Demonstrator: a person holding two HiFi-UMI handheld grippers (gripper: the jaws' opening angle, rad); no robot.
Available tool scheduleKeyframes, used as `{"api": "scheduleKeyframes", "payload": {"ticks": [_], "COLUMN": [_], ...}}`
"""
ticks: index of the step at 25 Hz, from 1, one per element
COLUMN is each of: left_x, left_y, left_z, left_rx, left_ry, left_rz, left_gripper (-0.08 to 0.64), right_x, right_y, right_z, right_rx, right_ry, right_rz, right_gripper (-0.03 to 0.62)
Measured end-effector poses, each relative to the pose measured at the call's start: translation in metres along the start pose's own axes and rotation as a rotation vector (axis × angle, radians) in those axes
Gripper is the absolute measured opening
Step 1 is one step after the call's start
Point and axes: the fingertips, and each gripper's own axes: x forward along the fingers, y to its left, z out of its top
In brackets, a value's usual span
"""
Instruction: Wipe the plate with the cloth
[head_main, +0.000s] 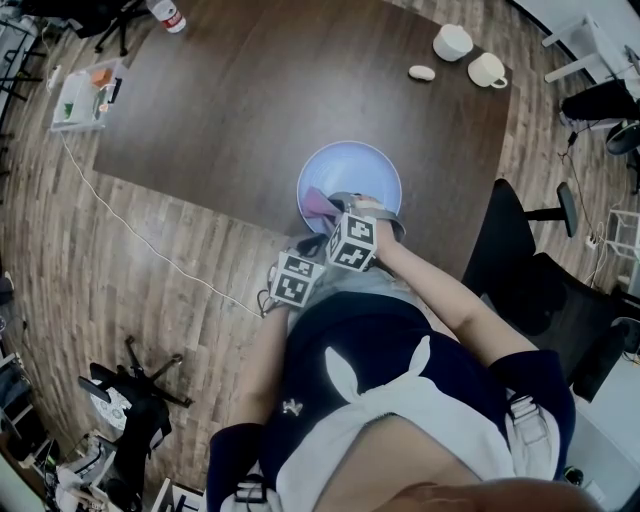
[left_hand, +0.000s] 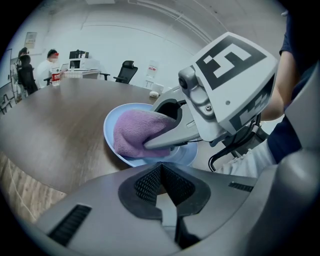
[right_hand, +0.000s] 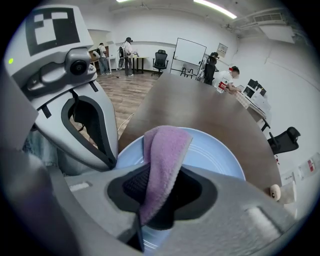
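Wood table (head_main: 250, 90) w/ round blue plate (head_main: 350, 160) nipped by left tongs (left_hand: 159, 167); right tongs (right_hand: 159, 182) clamp fuzzy cloth (right_hand: 167, 150).

A long dark wooden table (head_main: 280, 90) stands on a pale plank floor (head_main: 60, 270), where a white cable (head_main: 130, 235) trails across the boards. A black office chair (head_main: 520, 260) is drawn up at the table's near corner. White walls (left_hand: 125, 40) close in the room under bright ceiling strip lights (right_hand: 215, 9). Down the far end I can see a whiteboard (right_hand: 189, 51), more black chairs (right_hand: 160, 59), and people (right_hand: 227, 77) at desks and standing about.
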Motion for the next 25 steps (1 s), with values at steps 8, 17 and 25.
{"api": "scheduleKeyframes", "payload": {"ticks": [8,17,25], "left_x": [-0.001,-0.002,-0.003], "left_y": [0.003,0.006,0.007], "left_z": [0.001,0.003,0.004], "left_rx": [-0.012,-0.017,-0.017], "left_ry": [-0.009,-0.008,-0.006], "left_rz": [0.014,0.022,0.029], "left_gripper": [0.005,0.005,0.005], "right_x": [-0.003,-0.005,-0.008], "right_y": [0.004,-0.001,-0.011], "right_z": [-0.01,-0.016,-0.026], "right_rx": [-0.028,-0.017,0.067], "right_ry": [0.01,0.015,0.008], "right_rz": [0.037,0.068,0.084], "right_gripper": [0.12,0.121,0.129]}}
